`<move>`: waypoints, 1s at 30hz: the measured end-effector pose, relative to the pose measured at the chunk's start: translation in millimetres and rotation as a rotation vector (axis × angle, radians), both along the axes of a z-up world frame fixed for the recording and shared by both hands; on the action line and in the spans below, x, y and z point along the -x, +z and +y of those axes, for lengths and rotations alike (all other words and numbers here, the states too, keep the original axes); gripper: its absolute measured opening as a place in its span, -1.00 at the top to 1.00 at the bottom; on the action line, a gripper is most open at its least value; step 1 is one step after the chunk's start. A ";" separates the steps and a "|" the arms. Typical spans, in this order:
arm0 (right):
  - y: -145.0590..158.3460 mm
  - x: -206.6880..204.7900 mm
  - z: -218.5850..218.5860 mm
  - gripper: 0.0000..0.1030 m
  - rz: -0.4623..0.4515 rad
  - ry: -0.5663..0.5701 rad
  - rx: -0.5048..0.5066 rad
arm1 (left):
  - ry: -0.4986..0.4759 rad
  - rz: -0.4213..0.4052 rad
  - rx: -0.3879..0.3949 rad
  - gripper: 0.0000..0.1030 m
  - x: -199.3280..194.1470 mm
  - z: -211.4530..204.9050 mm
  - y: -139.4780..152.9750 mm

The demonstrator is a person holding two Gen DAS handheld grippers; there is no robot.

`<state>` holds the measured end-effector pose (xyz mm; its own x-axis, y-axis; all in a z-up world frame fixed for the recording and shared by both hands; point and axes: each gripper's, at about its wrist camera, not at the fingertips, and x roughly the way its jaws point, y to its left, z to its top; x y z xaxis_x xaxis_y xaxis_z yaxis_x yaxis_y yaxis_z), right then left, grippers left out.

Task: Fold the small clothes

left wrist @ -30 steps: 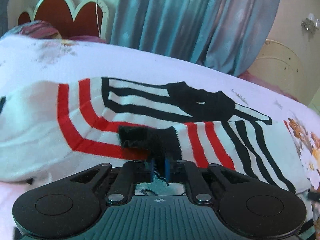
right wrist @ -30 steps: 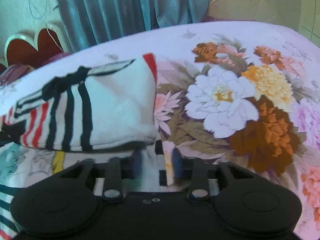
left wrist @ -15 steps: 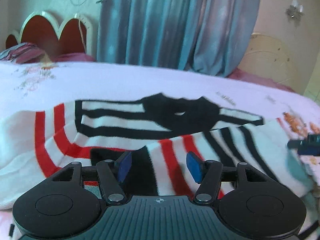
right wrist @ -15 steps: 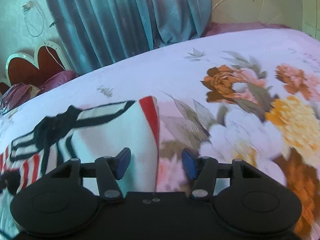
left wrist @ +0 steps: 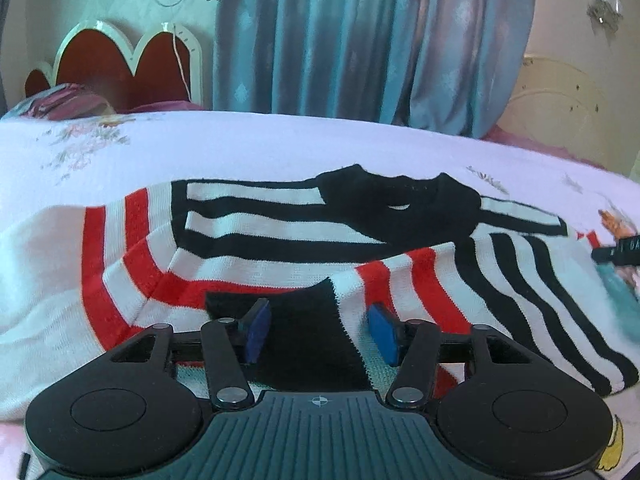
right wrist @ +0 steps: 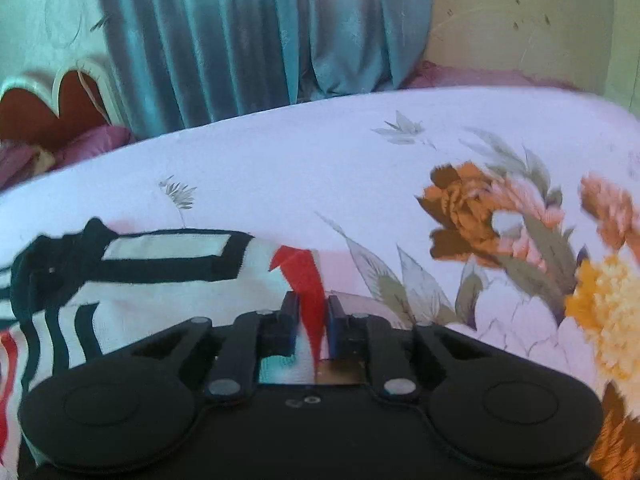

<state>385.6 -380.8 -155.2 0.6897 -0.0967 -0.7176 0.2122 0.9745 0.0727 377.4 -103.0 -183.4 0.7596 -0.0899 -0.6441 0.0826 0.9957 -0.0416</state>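
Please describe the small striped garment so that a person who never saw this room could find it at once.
On the bed covered by a pale floral bedsheet, in front of the blue curtain, lies the striped sweater. It is white knit with red and black bands and a black collar, partly folded, the only clothing on the sheet. The printed orange and yellow flowers beside it are flat pattern, not cloth lying on top.

Striped sweater (left wrist: 280, 236) on the bed

White knit with red and black stripes and a black collar, lying partly folded on the floral bedsheet, one sleeve laid across its front, black cuff nearest the left camera.
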 end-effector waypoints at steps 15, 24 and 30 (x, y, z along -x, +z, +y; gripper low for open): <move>5.8 -8.3 89.6 0.61 0.000 0.212 0.016 | -0.006 -0.001 0.014 -0.06 -16.8 -20.1 -1.4; -2.0 0.3 92.6 0.63 0.007 0.218 0.076 | -0.039 -0.002 -0.048 -0.06 -5.3 -15.5 0.0; 19.7 21.1 93.4 0.53 -0.049 0.241 0.091 | -0.006 0.005 -0.072 -0.07 6.3 -8.0 9.2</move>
<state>364.6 -287.4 -135.4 0.7342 0.0117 -0.6789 -0.0282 0.9995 -0.0132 371.1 -111.0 -174.2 0.7562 -0.0479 -0.6526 0.0884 0.9957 0.0293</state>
